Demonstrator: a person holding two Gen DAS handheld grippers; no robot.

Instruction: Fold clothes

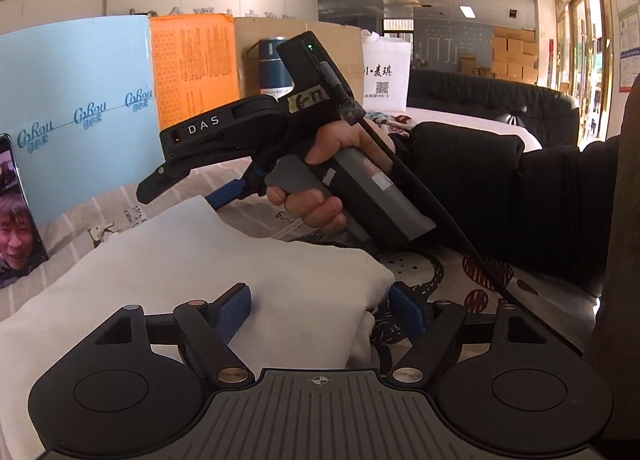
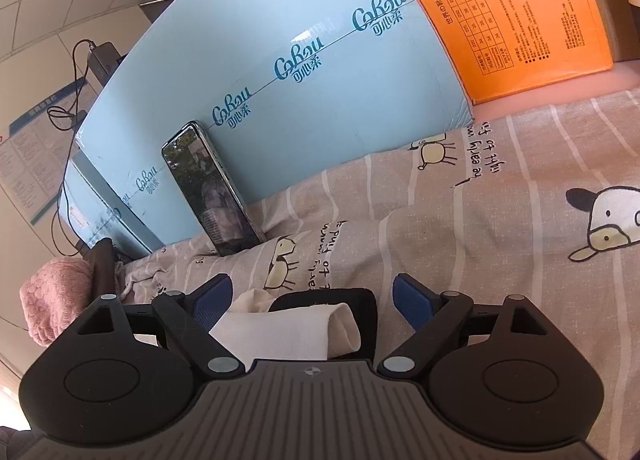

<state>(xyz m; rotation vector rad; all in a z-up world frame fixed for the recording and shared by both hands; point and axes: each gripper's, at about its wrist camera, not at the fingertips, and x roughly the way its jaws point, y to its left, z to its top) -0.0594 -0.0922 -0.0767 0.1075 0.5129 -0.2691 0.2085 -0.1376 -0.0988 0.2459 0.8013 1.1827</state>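
Note:
A folded white garment [image 1: 192,260] lies on a cartoon-print bed sheet [image 2: 460,228]. My left gripper [image 1: 320,310] is open, and the garment's near right corner lies between its blue pads [image 1: 236,308]. In the left wrist view a hand [image 1: 320,196] holds the right gripper just beyond the garment's far edge; one of its blue fingers [image 1: 230,194] points down-left at the cloth. My right gripper [image 2: 310,302] is open. A white cuff-like fold [image 2: 288,330] sits between its fingers, closer to the left one, with something black [image 2: 340,296] behind it that I cannot identify.
A light blue box [image 2: 280,60] and an orange box [image 2: 512,12] stand along the far edge of the bed. A phone [image 2: 208,188] leans on the blue box. A pink knit item [image 2: 52,300] lies at the left. A black sleeve [image 1: 520,196] crosses from the right.

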